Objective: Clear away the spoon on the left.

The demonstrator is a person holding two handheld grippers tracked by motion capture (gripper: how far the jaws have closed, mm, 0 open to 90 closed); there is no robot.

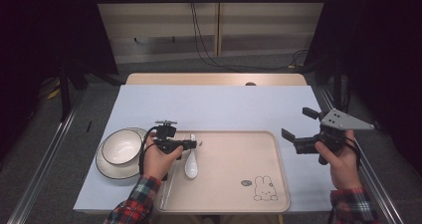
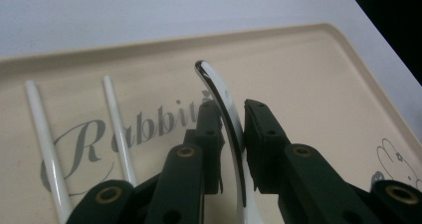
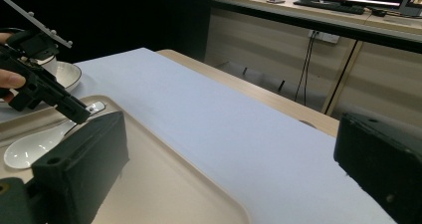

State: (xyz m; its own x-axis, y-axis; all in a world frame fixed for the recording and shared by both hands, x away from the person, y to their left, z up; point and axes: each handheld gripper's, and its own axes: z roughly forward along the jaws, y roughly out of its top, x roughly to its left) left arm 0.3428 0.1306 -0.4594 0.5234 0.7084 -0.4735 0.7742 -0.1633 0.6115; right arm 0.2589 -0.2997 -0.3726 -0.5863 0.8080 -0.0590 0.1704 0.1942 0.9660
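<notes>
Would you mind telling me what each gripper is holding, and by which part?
The left gripper straddles the white spoon at its handle, a gap showing beside one pad, so no firm hold. The right gripper is open, holding nothing.

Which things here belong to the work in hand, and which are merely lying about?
In the job:
- left tongs, jaws either side of the spoon's handle
- white spoon, lying on the tray
- beige tray

Lying about:
- two white chopsticks on the tray
- bowl on its saucer, left of the tray
- right tongs, open, off to the right
</notes>
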